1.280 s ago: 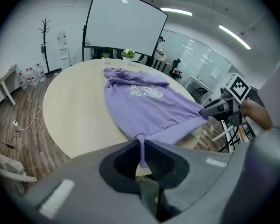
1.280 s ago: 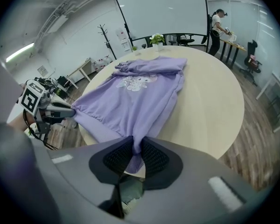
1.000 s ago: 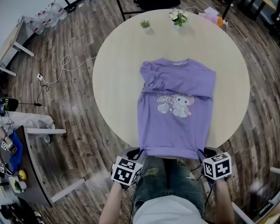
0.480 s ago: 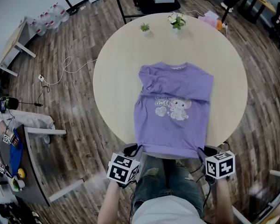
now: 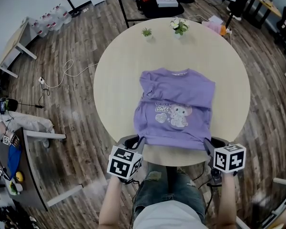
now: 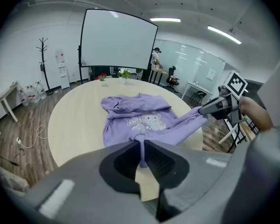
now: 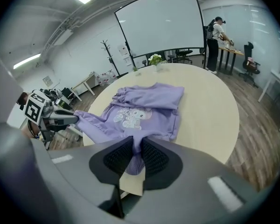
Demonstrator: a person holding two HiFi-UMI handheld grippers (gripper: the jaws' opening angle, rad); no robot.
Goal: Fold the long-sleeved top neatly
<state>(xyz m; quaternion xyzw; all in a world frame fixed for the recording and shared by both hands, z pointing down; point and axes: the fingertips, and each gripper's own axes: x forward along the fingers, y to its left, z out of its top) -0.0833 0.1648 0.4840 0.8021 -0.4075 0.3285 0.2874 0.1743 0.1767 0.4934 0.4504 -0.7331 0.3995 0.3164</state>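
Note:
A purple long-sleeved top (image 5: 176,109) with a cartoon print lies front up on the round beige table (image 5: 115,80), its sleeves folded across the chest. My left gripper (image 5: 139,142) is shut on the hem's left corner and my right gripper (image 5: 207,144) on its right corner, both at the table's near edge. The hem is lifted and stretched between them. In the left gripper view the jaws (image 6: 142,149) pinch purple fabric (image 6: 144,125). The right gripper view shows the same pinch (image 7: 135,154) on the top (image 7: 140,108).
Two small potted plants (image 5: 146,32) (image 5: 179,26) stand at the table's far edge. A cable (image 5: 62,73) lies on the wooden floor at the left. Desks and chairs (image 5: 276,13) stand around the room, with a projection screen (image 6: 116,41) beyond the table.
Both grippers have risen and moved forward together. The hem that hung over the table's near edge is now lifted above that edge, and the top looks shorter.

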